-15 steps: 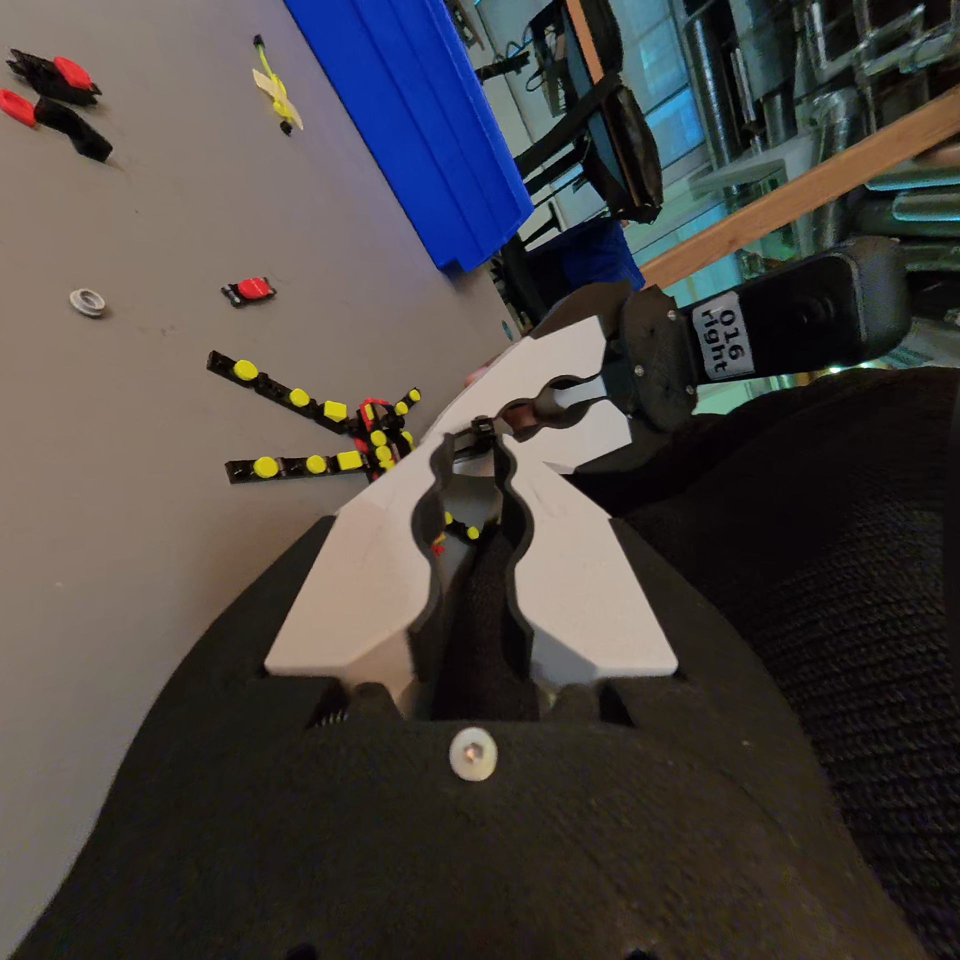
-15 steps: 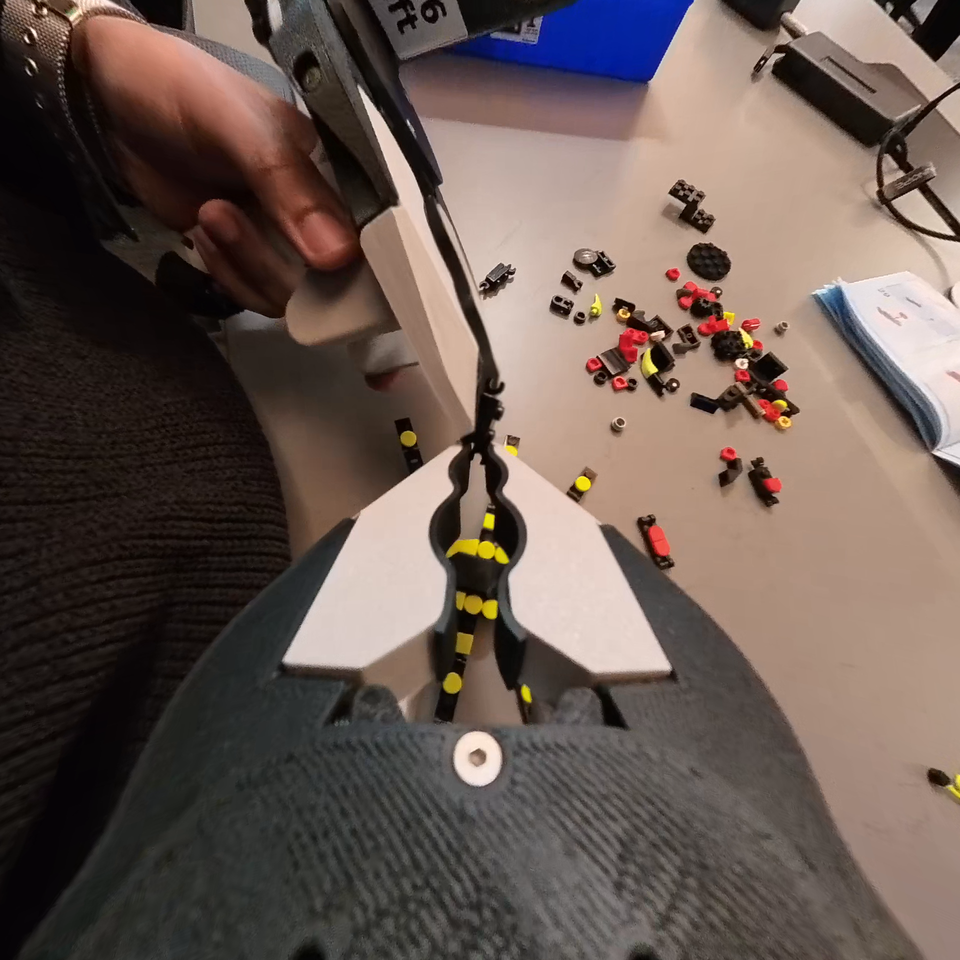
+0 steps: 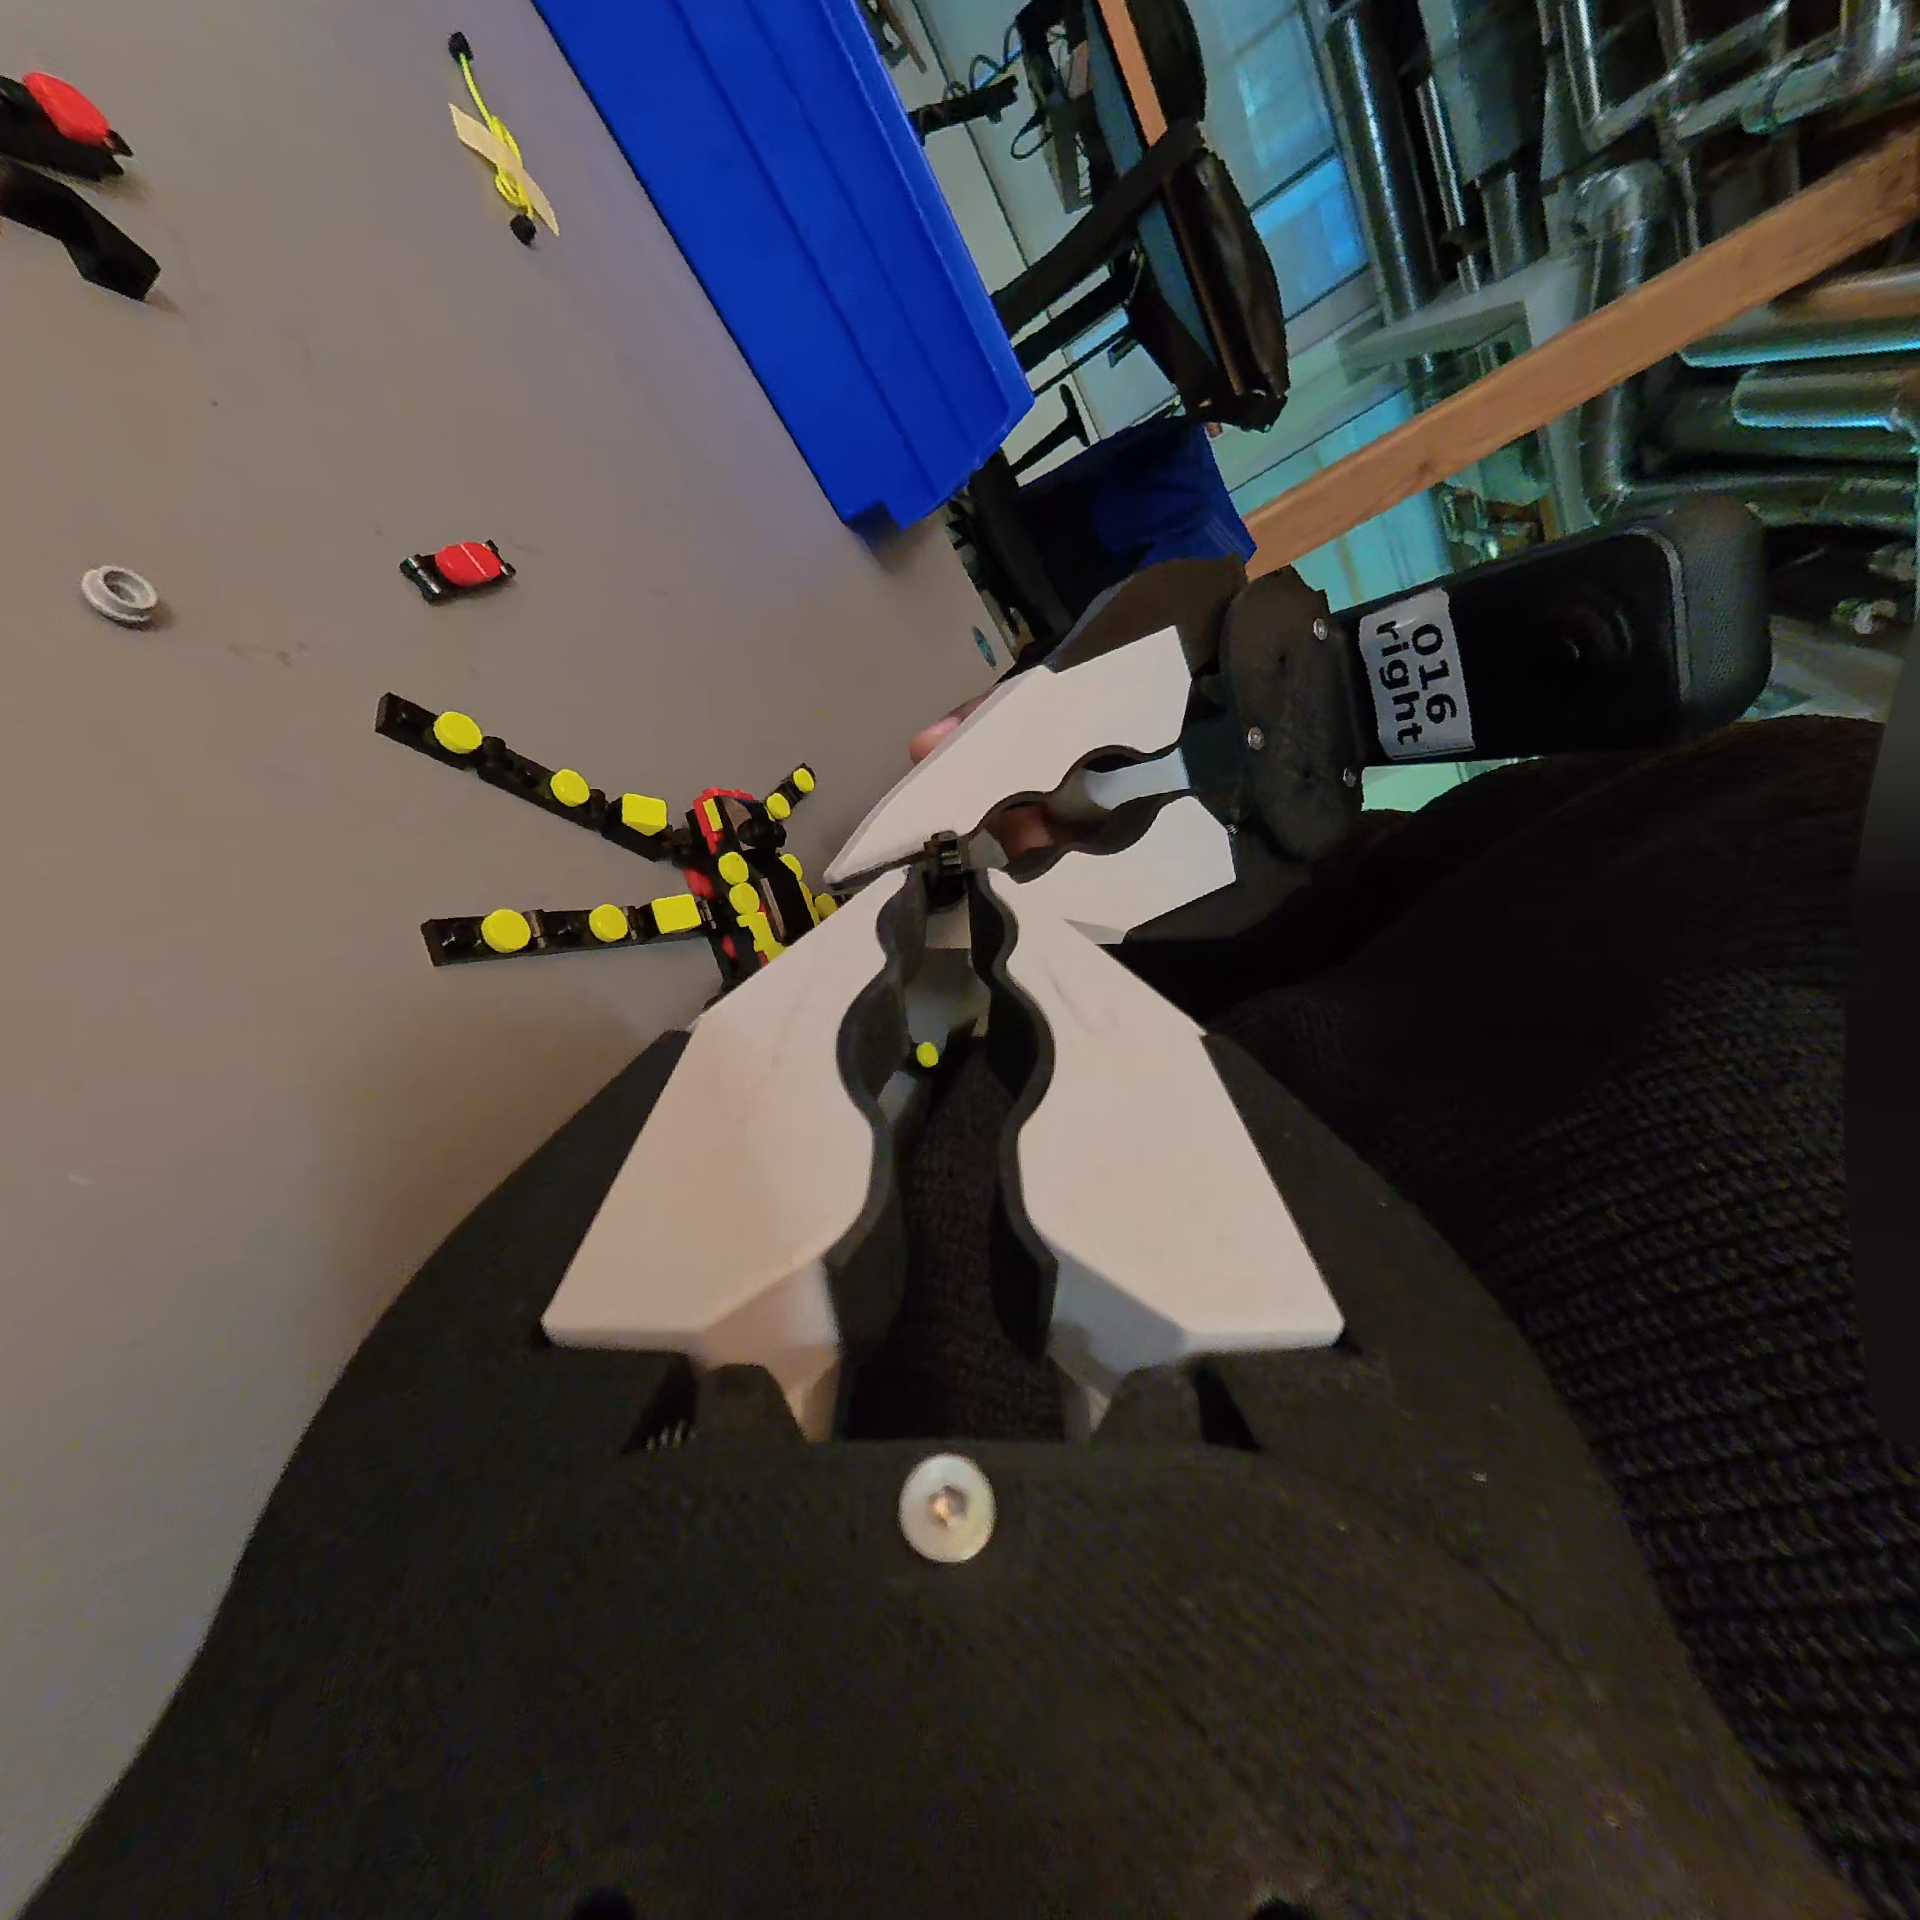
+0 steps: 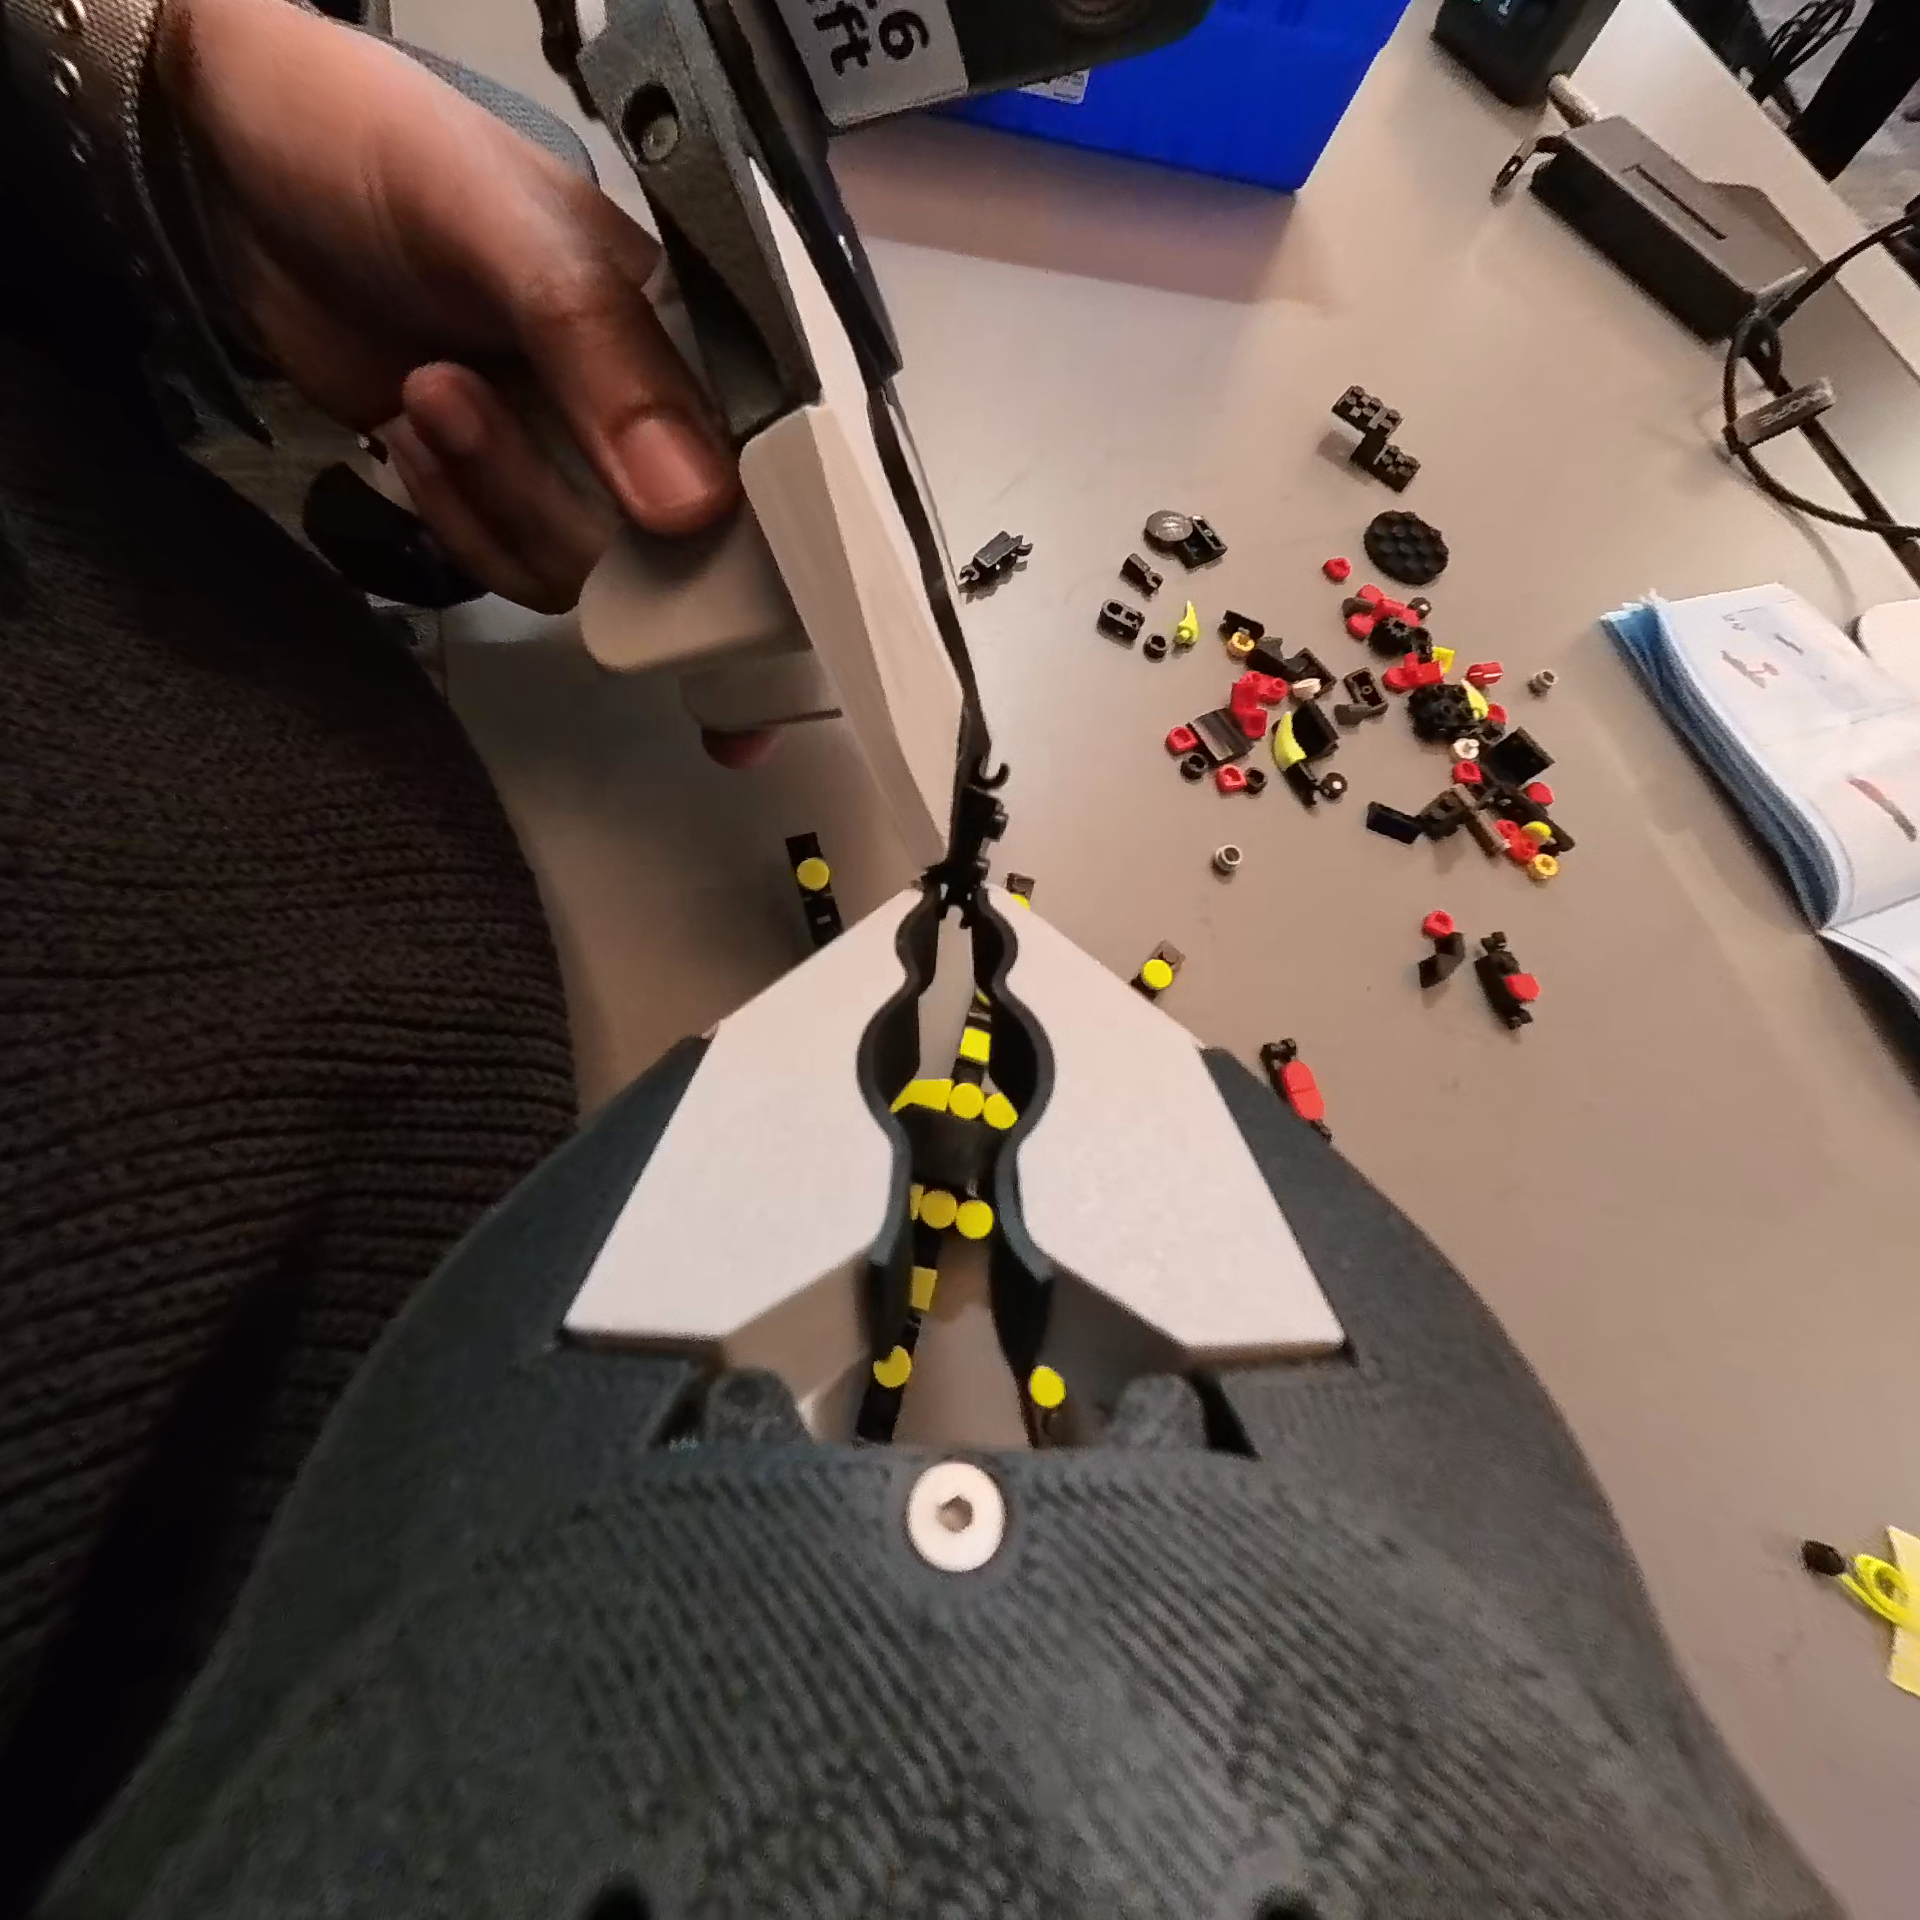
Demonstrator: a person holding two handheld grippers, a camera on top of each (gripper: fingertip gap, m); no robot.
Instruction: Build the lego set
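A black lego model with yellow studs and long arms [image 3: 644,821] lies on the grey table [image 3: 260,1039]. It also shows through my right gripper's gap [image 4: 951,1132]. My left gripper [image 3: 943,888] and right gripper [image 4: 961,906] meet tip to tip above the model's near end. Both are shut on small black clip pieces [image 4: 979,821] held between them. In the left wrist view the right gripper [image 3: 925,850] comes in from the right. In the right wrist view the left gripper [image 4: 982,774] comes down from above, held by a hand [image 4: 436,312]. How the small pieces join is hidden.
A blue bin [image 3: 810,260] stands at the table's far edge. A pile of loose red, black and yellow pieces [image 4: 1403,707] lies beside an instruction booklet [image 4: 1787,748]. A black adapter [image 4: 1662,239], a red-topped piece [image 3: 457,566] and a grey ring [image 3: 120,594] lie about. Both grippers' tips are close together, under 4 cm apart.
Almost nothing. Both grippers stay shut and tip to tip over the model, with only a slight shift of the views.
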